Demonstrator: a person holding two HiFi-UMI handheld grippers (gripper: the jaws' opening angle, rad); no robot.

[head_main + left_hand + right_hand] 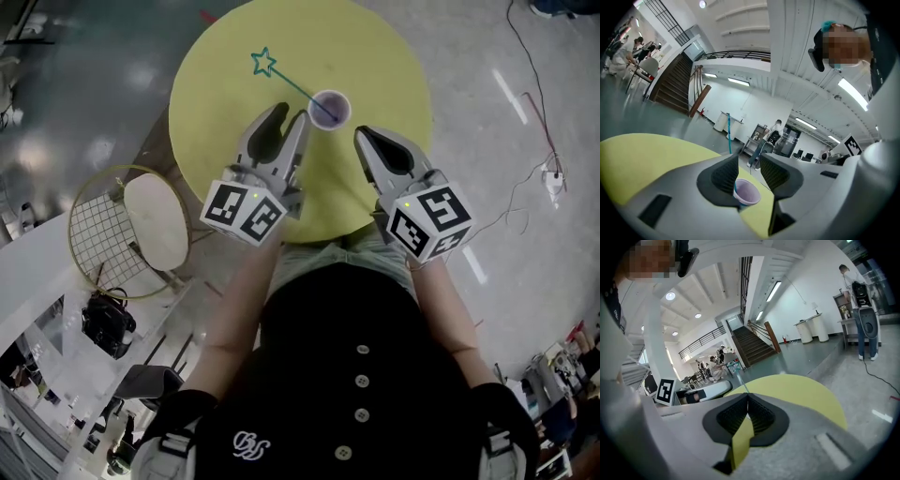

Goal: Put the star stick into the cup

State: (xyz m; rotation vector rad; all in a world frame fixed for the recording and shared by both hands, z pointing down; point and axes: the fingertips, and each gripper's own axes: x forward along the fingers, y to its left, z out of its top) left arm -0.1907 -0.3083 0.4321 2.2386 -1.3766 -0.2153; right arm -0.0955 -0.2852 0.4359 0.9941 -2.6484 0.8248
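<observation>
A small white cup (329, 108) stands upright on the round yellow table (375, 66). The teal star stick (286, 80) rests in it, leaning to the far left, with its star outline (263, 63) over the table top. My left gripper (291, 114) is open just left of the cup. In the left gripper view the cup (746, 193) shows low between the open jaws (749, 161), and the stick (729, 136) rises past the left finger; the pads press on nothing. My right gripper (366, 137) is shut and empty, right of the cup, its tips meeting (747, 397).
A racket with a net face (105, 230) and a black bag (108, 323) lie on the floor to the left. A cable (530, 183) runs over the floor at right. The table's near edge (328, 234) is just under my grippers. People sit far off (710, 369).
</observation>
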